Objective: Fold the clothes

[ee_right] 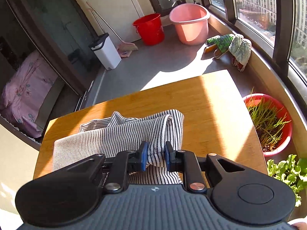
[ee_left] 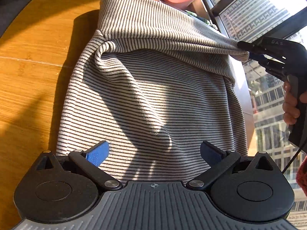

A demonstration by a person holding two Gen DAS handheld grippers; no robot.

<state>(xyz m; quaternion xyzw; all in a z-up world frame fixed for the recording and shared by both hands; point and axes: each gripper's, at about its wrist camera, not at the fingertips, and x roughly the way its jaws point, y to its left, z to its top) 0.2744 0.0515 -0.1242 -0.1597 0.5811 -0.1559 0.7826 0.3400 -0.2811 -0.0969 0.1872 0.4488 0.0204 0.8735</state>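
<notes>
A striped garment (ee_left: 145,95) of cream cloth with thin dark lines lies across the wooden tabletop (ee_left: 28,72), part in sun and part in shadow. The left gripper (ee_left: 154,154) hovers low over the near part of the cloth with its blue pads (ee_left: 97,155) spread wide, and nothing sits between them. In the left wrist view the right gripper (ee_left: 251,54) reaches in from the right side, its black fingers pinched on an edge of the garment, and that edge is raised so the fabric forms a rolled band running from the pinch point back across the garment toward the far left. A hand (ee_left: 291,105) wraps the handle of that gripper. The right wrist view shows the same hold from close up: the right gripper (ee_right: 155,158) has its two blue pads (ee_right: 144,157) drawn close together on a bunched fold of the striped garment (ee_right: 119,136), with cloth filling the narrow gap between them and hanging below. Beyond the fold, the rest of the cloth lies rumpled on the tabletop (ee_right: 211,115), toward its left half. On the floor past the tabletop stand a red bucket (ee_right: 149,28) and a pink basin (ee_right: 190,23) side by side, with a white bin (ee_right: 105,51) to their left. A red pot of thin green shoots (ee_right: 268,122) sits near the window (ee_right: 257,5) on the right.
</notes>
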